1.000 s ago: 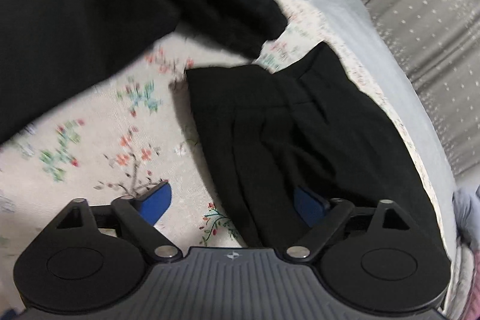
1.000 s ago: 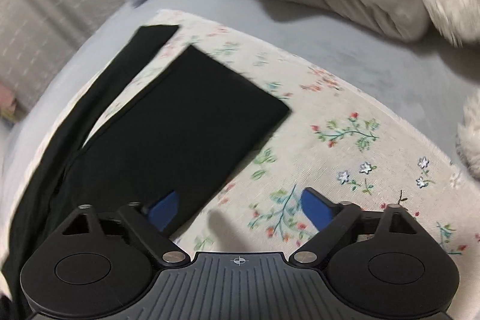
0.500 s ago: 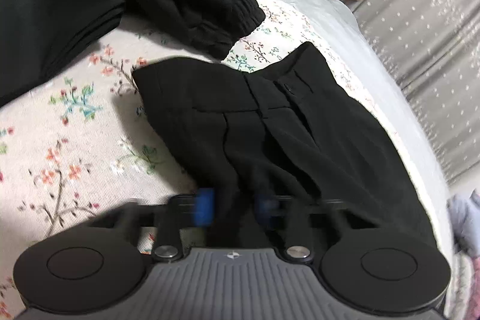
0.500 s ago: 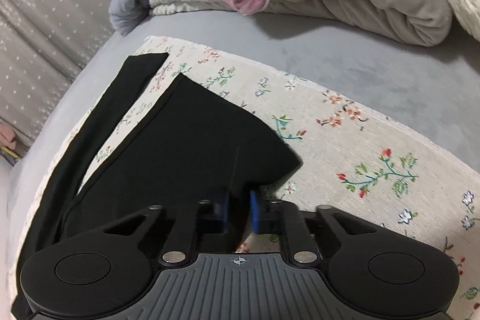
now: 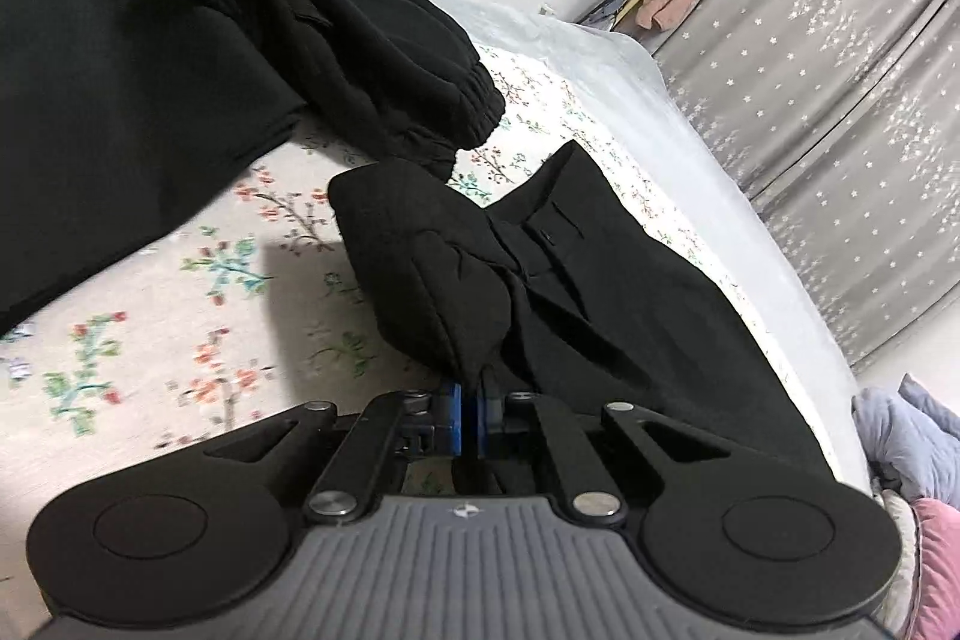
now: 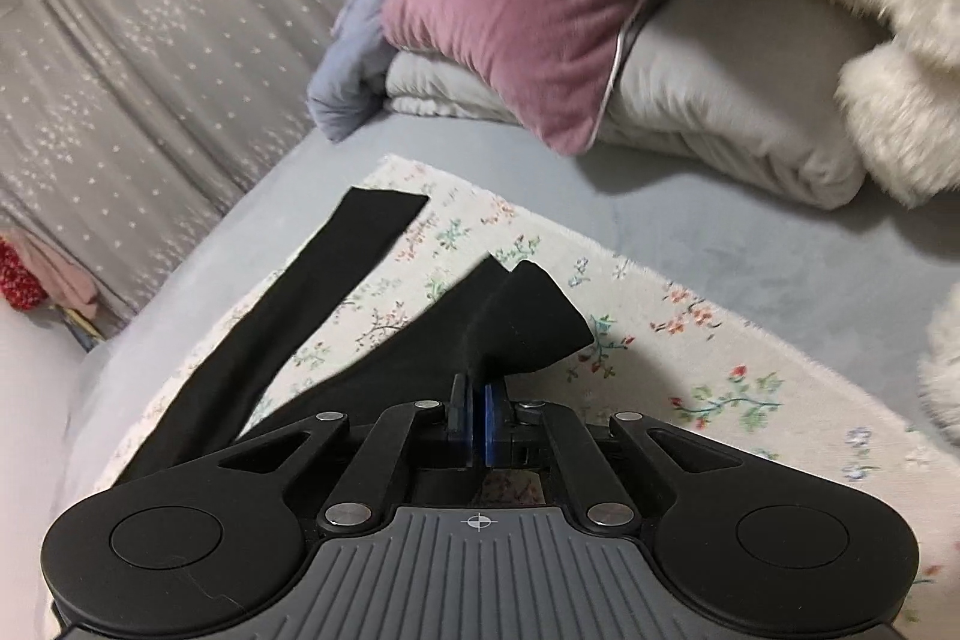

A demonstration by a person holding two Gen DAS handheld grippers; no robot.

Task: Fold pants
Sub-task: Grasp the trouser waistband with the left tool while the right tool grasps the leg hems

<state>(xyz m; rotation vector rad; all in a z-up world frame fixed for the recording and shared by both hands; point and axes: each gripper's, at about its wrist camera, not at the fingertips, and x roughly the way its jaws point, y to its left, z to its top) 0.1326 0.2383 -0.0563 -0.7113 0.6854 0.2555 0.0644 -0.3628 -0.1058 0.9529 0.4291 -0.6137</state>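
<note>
The black dress pants (image 5: 600, 292) lie on the bed's floral sheet (image 5: 150, 340). Left gripper (image 5: 469, 415) pinches the waist, right gripper (image 6: 478, 424) a leg hem, jaws clamped. Next: carry both ends together.

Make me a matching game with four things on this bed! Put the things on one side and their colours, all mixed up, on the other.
Things:
1. pants
2. pillow
3. curtain
4. floral sheet

Colours:
A. grey with small white stars
B. cream with little flowers
C. black
D. pink

Right pairs: 1-C, 2-D, 3-A, 4-B
</note>
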